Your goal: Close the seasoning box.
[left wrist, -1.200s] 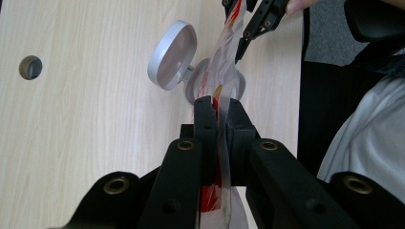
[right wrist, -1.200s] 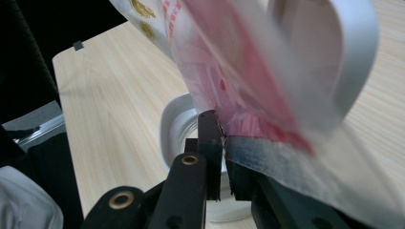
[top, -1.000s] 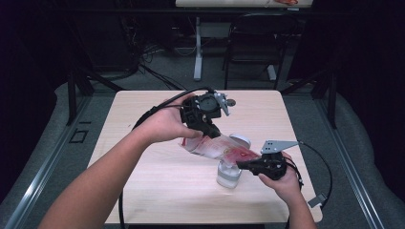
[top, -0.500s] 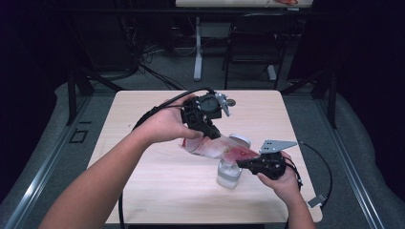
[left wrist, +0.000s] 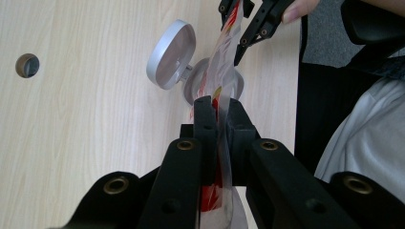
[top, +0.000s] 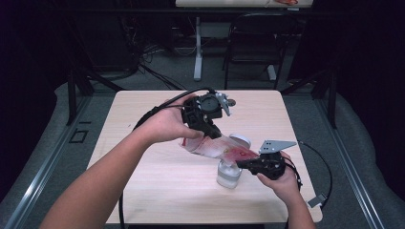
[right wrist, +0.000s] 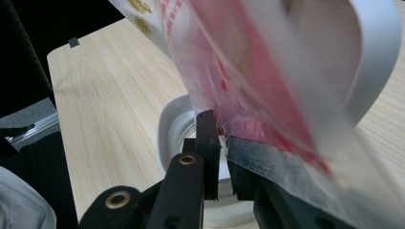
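The 2 grippers hold a clear plastic pouch printed in red and white (top: 217,146) slanted above a small clear round jar (top: 228,174) standing open on the pale wooden worktop (top: 143,191). The left gripper (left wrist: 216,107) has its fingers clenched on the pouch's far, higher end; the right gripper (right wrist: 218,125) grasps the near, lower end over the jar's mouth. The jar's hinged silver lid (left wrist: 170,54) is swung open. Opening looks done; emptying the pouch seems under way, closing remains.
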`<state>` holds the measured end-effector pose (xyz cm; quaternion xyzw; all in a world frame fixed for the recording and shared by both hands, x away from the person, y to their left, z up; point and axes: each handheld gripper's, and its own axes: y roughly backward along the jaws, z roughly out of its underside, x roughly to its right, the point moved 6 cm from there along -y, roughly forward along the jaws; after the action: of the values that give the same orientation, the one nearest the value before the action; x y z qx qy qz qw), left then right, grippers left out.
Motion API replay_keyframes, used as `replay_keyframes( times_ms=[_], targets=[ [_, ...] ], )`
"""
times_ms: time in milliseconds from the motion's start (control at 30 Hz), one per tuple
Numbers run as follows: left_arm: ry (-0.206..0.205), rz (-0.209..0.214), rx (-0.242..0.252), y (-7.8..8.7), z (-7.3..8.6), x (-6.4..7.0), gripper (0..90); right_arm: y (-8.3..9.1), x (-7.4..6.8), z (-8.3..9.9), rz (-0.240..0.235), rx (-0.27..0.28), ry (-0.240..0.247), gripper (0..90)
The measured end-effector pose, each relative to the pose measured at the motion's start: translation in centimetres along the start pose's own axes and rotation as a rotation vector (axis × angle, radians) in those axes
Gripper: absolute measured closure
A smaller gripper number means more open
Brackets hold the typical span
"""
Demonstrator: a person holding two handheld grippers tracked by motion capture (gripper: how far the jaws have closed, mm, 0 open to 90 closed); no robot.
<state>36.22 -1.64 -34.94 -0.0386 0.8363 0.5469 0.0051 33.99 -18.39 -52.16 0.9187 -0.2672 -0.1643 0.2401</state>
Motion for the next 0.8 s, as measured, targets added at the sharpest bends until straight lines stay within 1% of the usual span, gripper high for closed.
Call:
replay_keyframes(
  times_ms=[500, 800],
  targets=[
    [0.001, 0.003, 0.003, -0.06, 0.00, 0.02, 86.2, -0.04, 0.01, 0.03, 0.002, -0.004, -0.001, 84.5],
    [0.000, 0.001, 0.005, -0.02, -0.06, 0.06, 86.2, -0.20, -0.15, 0.06, -0.006, -0.007, -0.002, 84.7]
  ],
)
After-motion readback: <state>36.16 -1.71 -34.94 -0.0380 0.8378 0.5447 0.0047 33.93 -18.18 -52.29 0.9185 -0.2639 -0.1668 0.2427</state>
